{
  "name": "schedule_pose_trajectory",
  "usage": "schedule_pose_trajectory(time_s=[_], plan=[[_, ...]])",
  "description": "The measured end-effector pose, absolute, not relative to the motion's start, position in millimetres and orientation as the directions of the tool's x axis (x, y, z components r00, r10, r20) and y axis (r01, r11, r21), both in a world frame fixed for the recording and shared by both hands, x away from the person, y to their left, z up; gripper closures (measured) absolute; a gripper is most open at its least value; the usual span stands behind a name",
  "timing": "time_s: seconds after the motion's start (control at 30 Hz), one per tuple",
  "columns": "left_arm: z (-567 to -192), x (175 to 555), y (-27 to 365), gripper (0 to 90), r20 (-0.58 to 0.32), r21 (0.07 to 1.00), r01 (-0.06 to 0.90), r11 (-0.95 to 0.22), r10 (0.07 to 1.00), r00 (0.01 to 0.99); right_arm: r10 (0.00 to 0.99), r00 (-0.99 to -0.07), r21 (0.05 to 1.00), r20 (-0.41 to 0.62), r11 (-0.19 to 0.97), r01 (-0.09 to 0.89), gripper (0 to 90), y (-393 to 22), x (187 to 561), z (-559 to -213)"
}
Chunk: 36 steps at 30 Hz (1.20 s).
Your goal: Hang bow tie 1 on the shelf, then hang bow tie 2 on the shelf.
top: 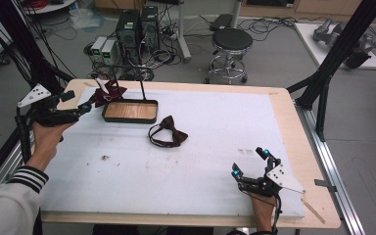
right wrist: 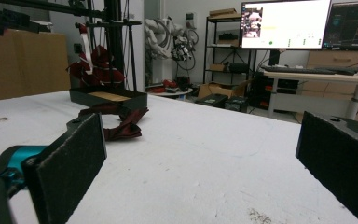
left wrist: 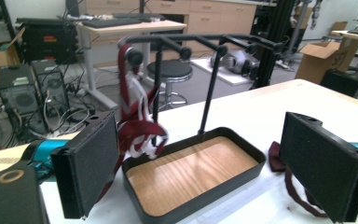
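2 dark red bow ties are in play: one hanging bow tie [left wrist: 137,126] with white straps dangles from a peg of the black metal rack [left wrist: 200,44], above the near-left end of the black tray with a wooden floor [left wrist: 193,170]. The other bow tie [top: 168,132] lies flat on the white table mat [top: 200,161], just beside the tray. The left gripper [top: 85,106] sits close to the hanging tie, jaws spread with nothing between them. The right gripper [top: 248,163] rests low on the mat, well apart, jaws spread too.

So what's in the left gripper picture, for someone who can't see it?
A dark red bow tie hangs by its white strap from a black rack over a wooden-bottomed tray. The left tool is open in front, holding nothing. Another bow tie lies on the white table.
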<state>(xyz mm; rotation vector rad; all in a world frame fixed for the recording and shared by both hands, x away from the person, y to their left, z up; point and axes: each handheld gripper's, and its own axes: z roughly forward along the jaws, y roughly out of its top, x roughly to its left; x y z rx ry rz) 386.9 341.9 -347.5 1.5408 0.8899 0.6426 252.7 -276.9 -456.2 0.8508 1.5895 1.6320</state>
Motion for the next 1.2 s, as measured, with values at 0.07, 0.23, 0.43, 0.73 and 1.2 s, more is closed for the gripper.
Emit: schedule_pose_trajectory(time_s=[0.07,0.23,0.43,0.73,1.2], plan=[[-346.3,385.1,339.3,12.6,-0.074,0.984,0.174,-0.031,0.822,0.565,0.84,-0.543,0.999,-0.013,-0.007,-0.035,0.8,-276.8,252.6,-456.1],[-344.7,378.8,331.1,12.6,-0.059,0.987,0.153,-0.04,0.803,0.593,0.839,-0.543,0.999,-0.011,-0.008,-0.032,0.7,-276.6,252.4,-456.1],[-347.4,372.1,323.3,12.6,-0.061,0.99,0.134,-0.031,0.774,0.63,0.839,-0.543,0.999,-0.014,-0.009,-0.039,0.8,-276.8,252.3,-456.2],[-354.4,369.4,317.4,12.6,-0.058,0.993,0.117,-0.025,0.752,0.656,0.84,-0.542,0.999,-0.021,-0.002,-0.043,0.7,-276.7,252.4,-456.1],[-350.1,367.4,314.6,12.6,-0.043,0.993,0.11,-0.039,0.755,0.655,0.84,-0.542,0.999,-0.012,-0.009,-0.037,0.8,-277.1,252.2,-456.2]])
